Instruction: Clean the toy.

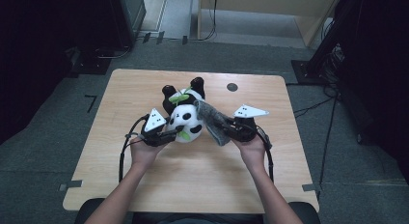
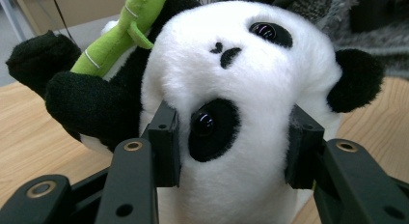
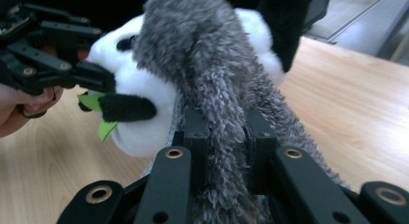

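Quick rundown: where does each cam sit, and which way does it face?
High view: above the person's side, looking forward and down on the table; both forearms, left gripper, right gripper.
Left gripper view: on the left gripper, looking along its fingers clamped on the panda toy's head.
Right gripper view: on the right gripper, fingers pinching a grey fuzzy cloth draped over the panda; the other hand farther off.
Shared: all three show the panda.

Between your left jaws sits the panda toy (image 2: pixel 251 89), soft matt plush with glossy plastic eyes and a felt-like green bamboo stalk (image 2: pixel 120 35). Your right jaws pinch a grey scarf (image 3: pixel 217 103) of shaggy, fuzzy knit. The jaws themselves look like matt black plastic with brassy metal rivets. Beneath them, the table (image 3: pixel 347 103) is smooth pale wood-grain.
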The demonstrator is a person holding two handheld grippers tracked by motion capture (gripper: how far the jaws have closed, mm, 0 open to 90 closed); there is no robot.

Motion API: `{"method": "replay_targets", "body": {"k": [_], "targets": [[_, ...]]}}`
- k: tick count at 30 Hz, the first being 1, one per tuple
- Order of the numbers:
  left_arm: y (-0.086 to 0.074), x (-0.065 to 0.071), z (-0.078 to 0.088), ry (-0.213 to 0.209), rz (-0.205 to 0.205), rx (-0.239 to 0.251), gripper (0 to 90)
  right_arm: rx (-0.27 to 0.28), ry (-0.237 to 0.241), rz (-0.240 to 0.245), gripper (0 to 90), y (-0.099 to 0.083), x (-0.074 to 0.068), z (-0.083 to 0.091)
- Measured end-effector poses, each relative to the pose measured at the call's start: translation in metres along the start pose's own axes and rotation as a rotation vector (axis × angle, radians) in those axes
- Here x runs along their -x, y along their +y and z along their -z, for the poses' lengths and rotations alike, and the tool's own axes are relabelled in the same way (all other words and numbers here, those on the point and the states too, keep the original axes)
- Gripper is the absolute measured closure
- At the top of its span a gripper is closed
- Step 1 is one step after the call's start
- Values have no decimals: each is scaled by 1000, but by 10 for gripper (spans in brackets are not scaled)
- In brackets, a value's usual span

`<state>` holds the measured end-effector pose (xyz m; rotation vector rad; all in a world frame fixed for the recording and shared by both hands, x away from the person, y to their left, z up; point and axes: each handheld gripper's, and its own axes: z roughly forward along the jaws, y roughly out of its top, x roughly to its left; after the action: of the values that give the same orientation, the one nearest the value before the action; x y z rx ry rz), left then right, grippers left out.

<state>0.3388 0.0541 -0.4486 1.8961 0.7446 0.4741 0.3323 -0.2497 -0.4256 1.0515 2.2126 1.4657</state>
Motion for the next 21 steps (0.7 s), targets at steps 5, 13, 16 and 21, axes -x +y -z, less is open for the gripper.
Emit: {"method": "replay_targets", "body": {"k": [5, 13, 16, 21], "targets": [[1, 0, 2, -25, 26, 16, 508, -18, 19, 4, 764, -3, -3, -7], [1, -1, 3, -41, 44, 25, 509, -43, 24, 5, 763, -8, -5, -14], [1, -1, 4, -42, 46, 32, 510, -49, 27, 10, 763, -10, -7, -17], [1, -2, 5, -53, 56, 35, 512, -63, 29, 7, 763, -14, -6, -22]]}}
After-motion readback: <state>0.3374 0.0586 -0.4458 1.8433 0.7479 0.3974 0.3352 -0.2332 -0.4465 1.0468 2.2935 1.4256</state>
